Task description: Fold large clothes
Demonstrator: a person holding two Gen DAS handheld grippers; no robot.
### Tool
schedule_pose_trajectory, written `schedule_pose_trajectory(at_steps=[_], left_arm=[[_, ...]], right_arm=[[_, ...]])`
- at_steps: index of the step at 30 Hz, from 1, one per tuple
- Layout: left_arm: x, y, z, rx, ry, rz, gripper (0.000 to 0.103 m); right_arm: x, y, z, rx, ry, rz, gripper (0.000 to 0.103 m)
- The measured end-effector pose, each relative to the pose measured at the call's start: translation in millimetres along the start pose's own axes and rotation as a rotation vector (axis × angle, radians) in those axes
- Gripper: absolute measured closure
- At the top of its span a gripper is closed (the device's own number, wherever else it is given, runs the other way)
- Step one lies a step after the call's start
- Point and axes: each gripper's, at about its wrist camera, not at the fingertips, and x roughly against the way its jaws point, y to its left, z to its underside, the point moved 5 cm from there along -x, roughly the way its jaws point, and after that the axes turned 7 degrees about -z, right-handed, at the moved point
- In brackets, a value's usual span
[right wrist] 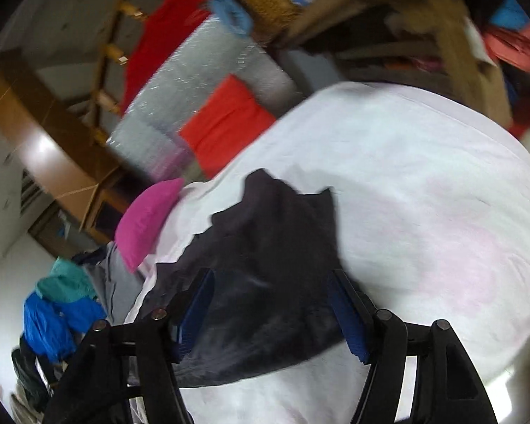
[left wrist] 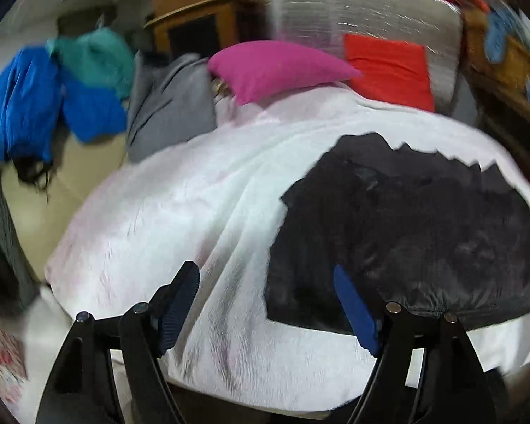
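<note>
Closest in, the left gripper (left wrist: pixel 268 304) hangs over the near edge of the bed (left wrist: pixel 166 219), jaws spread and holding nothing. The right gripper (right wrist: pixel 270 309) is likewise released, its blue pads (right wrist: pixel 346 318) clear of cloth. The dark garment (left wrist: pixel 406 226) lies roughly folded on the white cover near that near edge, its far hem ragged and uneven. The risk, I'd say, is that a loose layer slides open, since nothing pins it; a careless regrasp could also snag the cover beneath.

One black garment (left wrist: pixel 406 226), two pillows: pink (left wrist: pixel 275 70), red (left wrist: pixel 388 67).
</note>
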Motion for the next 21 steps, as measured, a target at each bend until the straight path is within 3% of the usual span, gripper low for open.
schedule_pose_trajectory(at_steps=[3, 6, 7, 11, 18, 21], left_arm=[[6.3, -5.5, 3.4, -0.03, -0.014, 0.0, 0.024], [7.8, -8.8, 3.5, -0.02, -0.015, 0.032, 0.024], [9.7, -8.7, 2.9, -0.024, -0.021, 0.031, 0.024], [13.5, -10.7, -1.1, -0.039, -0.047, 0.02, 0.024], [20.7, -12.2, -4.4, -0.042, -0.065, 0.026, 0.024], [21.0, -12.7, -4.3, -0.039, -0.062, 0.024, 0.024]], right_arm=[[-24.2, -13.5, 13.9, -0.032, 0.063, 0.021, 0.034], [-49.4, -47.7, 34.8, -0.109, 0.134, 0.124, 0.037], [-44.5, -45.8, 35.1, -0.078, 0.107, 0.117, 0.037], [-37.7, -31.7, 30.4, -0.015, 0.145, 0.157, 0.037], [-19.7, 13.2, 13.3, 0.061, 0.067, 0.069, 0.036], [-25.7, 33.3, 14.5, 0.088, 0.084, 0.03, 0.036]])
